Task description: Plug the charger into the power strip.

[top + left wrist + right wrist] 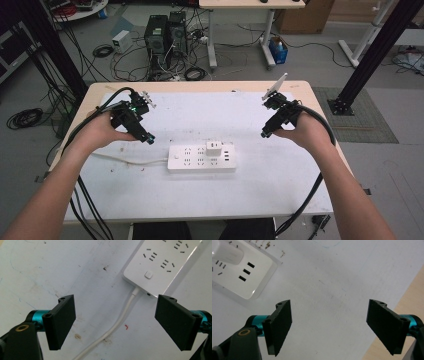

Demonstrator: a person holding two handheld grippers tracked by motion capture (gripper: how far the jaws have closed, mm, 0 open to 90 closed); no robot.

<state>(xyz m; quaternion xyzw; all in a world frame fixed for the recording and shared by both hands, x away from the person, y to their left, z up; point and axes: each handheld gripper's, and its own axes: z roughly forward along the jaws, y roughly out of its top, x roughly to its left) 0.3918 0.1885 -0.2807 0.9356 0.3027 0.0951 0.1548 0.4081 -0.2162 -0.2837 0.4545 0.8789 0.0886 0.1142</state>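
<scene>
— Where's the power strip (201, 157) right now?

— It lies flat at the middle of my table (280, 195), long side running nine to three. A white charger (214, 148) is plugged into its top face, toward the three o'clock end, just beside the row of small USB slots. The white cord (125, 161) leaves the strip's nine o'clock end and trails off toward the table's left edge.

— And your left gripper (148, 138)?

— I hold it at about ten o'clock from the strip, near it but not touching. Its jaws stand wide apart with nothing between them. In the left gripper view the strip's (160, 262) switch end sits at one o'clock, and the cord (117, 325) runs down between the two black jaws, lying on the table below them.

— The right gripper (265, 134)?

— That one I hold at about two o'clock from the strip, clear of it, above bare white table. Its jaws are spread wide and empty too. In the right gripper view the strip's (249, 282) USB end shows at ten o'clock, with the charger (227, 255) at the picture's top left corner.

— Anything touching the strip?

— Neither gripper. Only the charger and the cord.
</scene>
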